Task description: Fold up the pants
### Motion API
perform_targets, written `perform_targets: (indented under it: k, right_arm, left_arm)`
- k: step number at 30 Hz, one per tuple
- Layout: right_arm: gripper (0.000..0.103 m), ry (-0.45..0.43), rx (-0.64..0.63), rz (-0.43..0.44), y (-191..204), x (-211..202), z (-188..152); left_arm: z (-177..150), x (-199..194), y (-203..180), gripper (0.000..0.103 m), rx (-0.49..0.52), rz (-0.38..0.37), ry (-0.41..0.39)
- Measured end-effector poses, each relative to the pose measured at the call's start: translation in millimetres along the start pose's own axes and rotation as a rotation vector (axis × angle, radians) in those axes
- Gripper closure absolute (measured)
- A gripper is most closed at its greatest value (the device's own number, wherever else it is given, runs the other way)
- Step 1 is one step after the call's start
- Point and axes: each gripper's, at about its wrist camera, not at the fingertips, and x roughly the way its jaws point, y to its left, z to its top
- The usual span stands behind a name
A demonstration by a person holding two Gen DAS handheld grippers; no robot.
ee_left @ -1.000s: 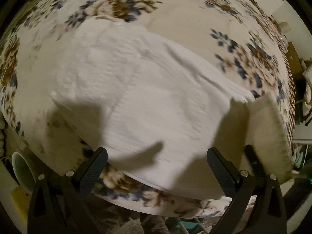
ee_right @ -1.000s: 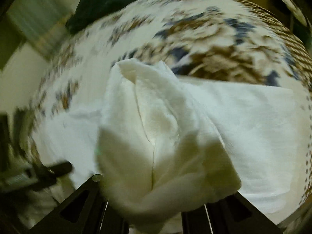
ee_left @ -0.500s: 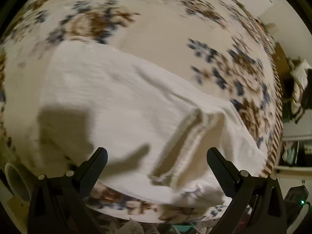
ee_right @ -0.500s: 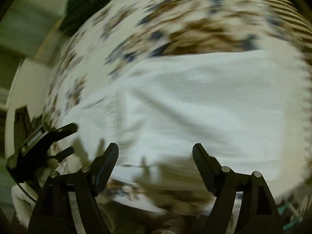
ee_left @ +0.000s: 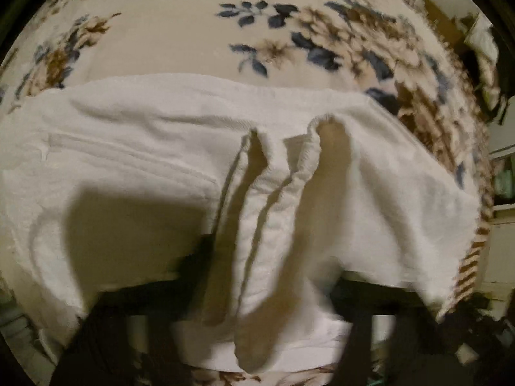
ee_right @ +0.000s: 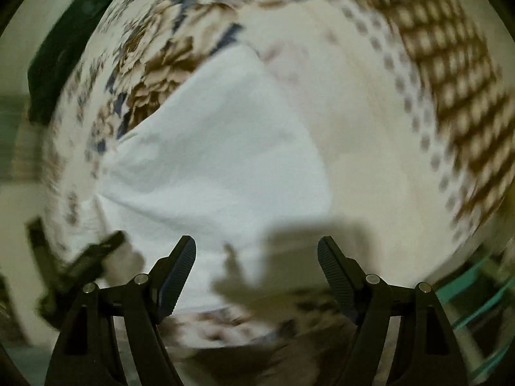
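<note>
- On the floral bedspread (ee_left: 180,32) the white pants (ee_left: 135,148) lie spread flat, partly folded, reaching across most of the left wrist view
- Left claw (ee_left: 267,296) is closing now, where a second ago it stood wide; a bunched ridge of the pants' hemmed edge sits between its fingers, which are mostly buried under the cloth, so a firm pinch looks likely but I cannot be sure
- Right claw (ee_right: 257,276) has let go of the wad of fabric it carried a second ago: its fingers stand well apart with nothing between them, hovering over the near edge of the pants (ee_right: 212,148), which lie flat below
- My reading: one fold has been laid down, and the left side is now gathering an edge for the next
- Containers: none shows clearly; a blurred greenish shape (ee_right: 482,299) sits at the right edge of the right wrist view, too smeared to identify, and nothing can be seen inside it
</note>
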Motion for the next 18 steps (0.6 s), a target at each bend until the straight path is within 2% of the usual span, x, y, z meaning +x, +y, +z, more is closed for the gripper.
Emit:
perform_targets:
  k: [1,4,7,8,9,11,14,18]
  right_arm:
    - [0.023,0.028,0.068,0.049,-9.0,5.0,-6.2]
    - [0.029,0.099,0.218,0.132,-22.8,26.7,-23.4]
    - [0.037,0.129,0.353,0.163,-37.3,45.4,-32.5]
    - [0.049,0.130,0.401,0.172,-41.7,51.5,-33.8]
    - [0.068,0.126,0.421,0.164,-42.9,55.8,-33.3]
    - [0.088,0.118,0.452,0.099,-45.3,59.6,-34.8]
    - [0.094,0.107,0.420,0.059,-38.7,52.3,-36.9]
    - [0.095,0.129,0.351,0.005,-30.1,39.9,-39.6]
  left_arm:
    - [-0.5,-2.1,4.6,0.084,-0.011,-0.020,-0.002]
    - [-5.5,-10.9,18.9,0.088,-0.052,-0.097,-0.006]
    - [-11.6,-18.7,30.5,0.088,-0.096,-0.146,0.013]
    - [-13.5,-20.6,34.0,0.089,-0.111,-0.158,0.020]
    - [-15.5,-23.6,39.6,0.089,-0.139,-0.176,0.031]
    - [-19.7,-27.1,44.5,0.091,-0.175,-0.197,0.053]
    - [-27.7,-31.7,52.3,0.094,-0.256,-0.244,0.100]
    - [-34.0,-15.5,68.1,0.094,-0.311,-0.235,0.152]
